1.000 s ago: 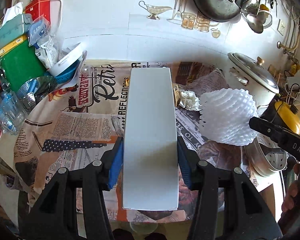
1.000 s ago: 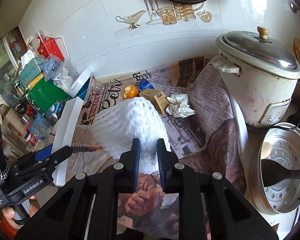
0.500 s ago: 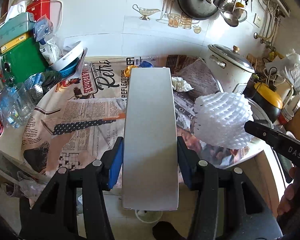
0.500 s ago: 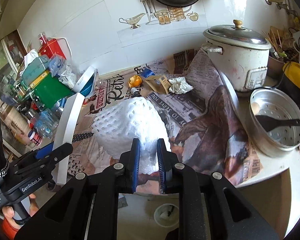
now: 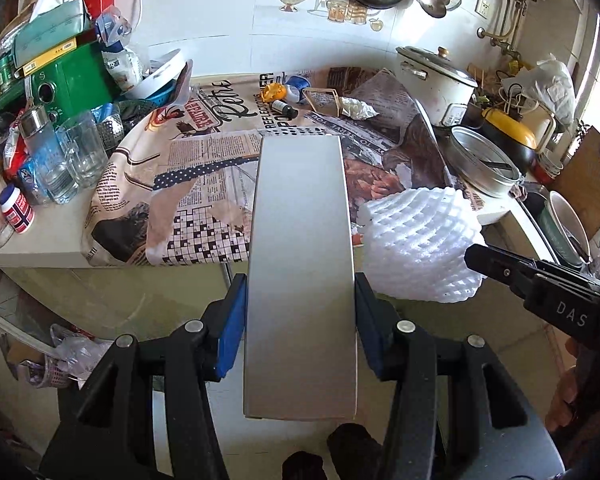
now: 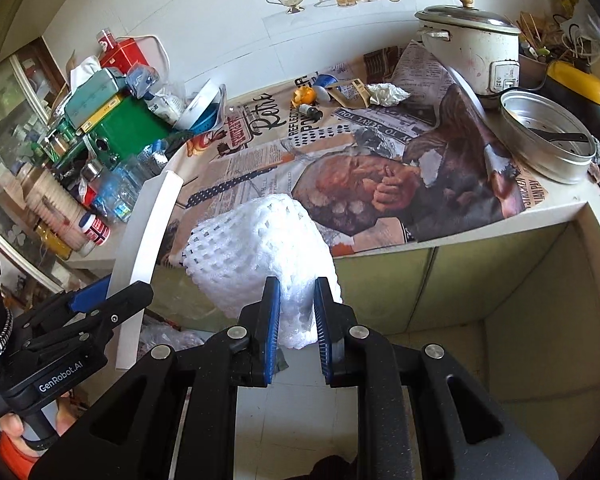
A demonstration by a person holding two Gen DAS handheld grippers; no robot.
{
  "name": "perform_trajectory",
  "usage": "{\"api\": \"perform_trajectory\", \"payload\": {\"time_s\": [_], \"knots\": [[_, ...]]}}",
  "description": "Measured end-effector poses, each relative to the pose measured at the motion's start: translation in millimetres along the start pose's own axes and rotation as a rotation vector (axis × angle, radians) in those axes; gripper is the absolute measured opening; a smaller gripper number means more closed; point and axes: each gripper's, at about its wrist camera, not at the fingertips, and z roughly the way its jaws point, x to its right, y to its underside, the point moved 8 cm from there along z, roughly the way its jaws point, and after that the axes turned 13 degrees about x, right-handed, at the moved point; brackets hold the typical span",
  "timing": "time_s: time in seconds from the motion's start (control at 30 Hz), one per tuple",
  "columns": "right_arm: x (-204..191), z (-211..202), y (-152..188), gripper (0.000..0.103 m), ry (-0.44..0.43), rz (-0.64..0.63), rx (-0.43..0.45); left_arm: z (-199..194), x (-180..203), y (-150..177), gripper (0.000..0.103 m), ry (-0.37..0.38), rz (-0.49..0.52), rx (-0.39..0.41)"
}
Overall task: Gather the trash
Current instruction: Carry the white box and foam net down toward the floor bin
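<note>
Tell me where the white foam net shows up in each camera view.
Left wrist: foam net right of centre, beside the white box.
Right wrist: foam net at centre, pinched in the right tool.
Shared landmark: rice cooker.

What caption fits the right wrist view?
Right gripper clamps a white foam net sleeve off the newspaper-covered counter; left gripper holds a flat white box.

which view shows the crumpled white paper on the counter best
The right wrist view: the crumpled white paper lies unobstructed beside the rice cooker. The left wrist view shows it too, smaller and farther off, above the held white box.
</note>
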Motion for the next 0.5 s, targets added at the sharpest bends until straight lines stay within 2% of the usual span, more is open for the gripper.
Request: {"api": "perform_trajectory", "payload": {"time_s": [0.23,0.5], "knots": [[11.8,-3.6,28.6,0.016,0.053,0.012,-0.047,16.6,10.2,44.4,0.050,0.036,-0.012,-0.086],[67.8,29.6,83.9,0.016,0.128,0.060,-0.135,89.2,22.1,135.2,0.050,0.058,-0.058,-0.274]]}}
